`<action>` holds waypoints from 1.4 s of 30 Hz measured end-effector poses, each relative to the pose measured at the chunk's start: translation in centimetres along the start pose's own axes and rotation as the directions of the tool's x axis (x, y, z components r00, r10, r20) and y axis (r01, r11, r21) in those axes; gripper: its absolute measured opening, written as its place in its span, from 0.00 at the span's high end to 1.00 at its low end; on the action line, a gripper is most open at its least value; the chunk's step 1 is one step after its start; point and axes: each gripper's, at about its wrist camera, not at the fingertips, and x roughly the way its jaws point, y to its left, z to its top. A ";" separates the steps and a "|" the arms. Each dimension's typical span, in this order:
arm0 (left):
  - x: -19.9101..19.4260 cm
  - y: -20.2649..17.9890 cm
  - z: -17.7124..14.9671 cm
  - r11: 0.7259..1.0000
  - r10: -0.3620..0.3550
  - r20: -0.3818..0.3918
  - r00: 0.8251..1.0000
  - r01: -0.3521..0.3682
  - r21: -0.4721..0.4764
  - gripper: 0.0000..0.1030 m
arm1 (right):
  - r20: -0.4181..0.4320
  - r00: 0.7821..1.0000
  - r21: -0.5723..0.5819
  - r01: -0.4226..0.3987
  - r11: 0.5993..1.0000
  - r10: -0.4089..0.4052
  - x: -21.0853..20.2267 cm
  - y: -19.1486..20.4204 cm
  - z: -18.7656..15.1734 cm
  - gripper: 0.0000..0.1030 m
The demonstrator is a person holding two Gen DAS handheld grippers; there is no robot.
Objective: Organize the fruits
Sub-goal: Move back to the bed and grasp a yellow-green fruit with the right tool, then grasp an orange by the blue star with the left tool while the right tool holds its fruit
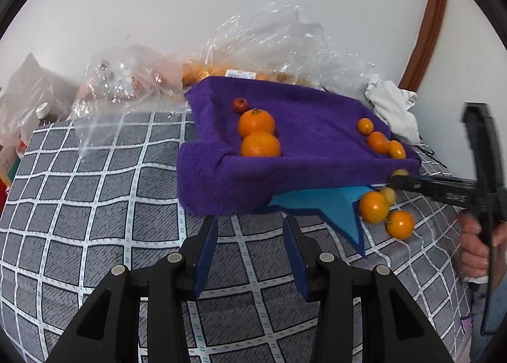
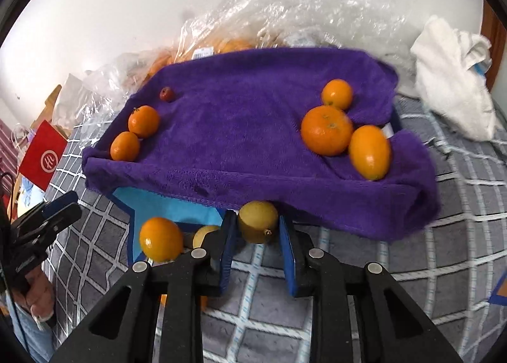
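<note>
A surface [image 1: 95, 204] covered in grey checked cloth carries a purple towel [image 1: 310, 153]. Just in front of the towel lie a blue star-shaped mat [image 1: 332, 204] and loose oranges [image 1: 374, 207]. Behind the towel sit plastic bags [image 1: 285, 46] and a white rag [image 1: 393, 106].

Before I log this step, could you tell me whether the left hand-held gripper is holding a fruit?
No, the left hand-held gripper is open, with only checkered cloth showing between its fingers.

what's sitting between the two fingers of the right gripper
A yellowish fruit sits between the right gripper fingers, just below the purple towel edge; the right wrist view shows it clearly.
</note>
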 end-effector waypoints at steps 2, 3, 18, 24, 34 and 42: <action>0.4 0.1 0.0 1.000 0.004 -0.018 1.000 -0.004 -0.011 0.61 | 0.025 0.999 -0.032 0.034 0.999 -0.033 -1.3 -0.3 -0.6 0.74; 0.6 0.2 0.0 1.000 0.002 -0.028 1.000 -0.002 -0.016 0.61 | 0.029 0.999 -0.043 0.039 0.998 -0.038 -1.6 -0.5 -0.9 0.74; 1.5 0.8 -0.4 0.995 -0.072 -0.075 0.995 0.067 -0.070 0.61 | 0.054 0.998 -0.043 0.035 0.998 -0.033 -2.3 -3.1 -4.6 0.74; 0.5 0.6 -0.5 0.993 -0.097 -0.036 0.995 0.094 -0.075 0.64 | 0.070 0.996 -0.112 0.056 0.992 -0.048 -2.6 -1.9 -4.9 0.74; 0.0 -5.9 1.4 0.995 -0.100 -0.061 0.993 0.101 0.014 0.65 | 0.112 0.986 -0.062 0.130 0.990 -0.123 -5.0 -4.0 -5.8 0.74; 3.0 -10.4 2.3 0.989 -0.137 -0.122 0.983 0.143 0.043 0.64 | 0.083 0.988 -0.031 0.134 0.990 -0.131 -4.5 -4.9 -6.2 0.74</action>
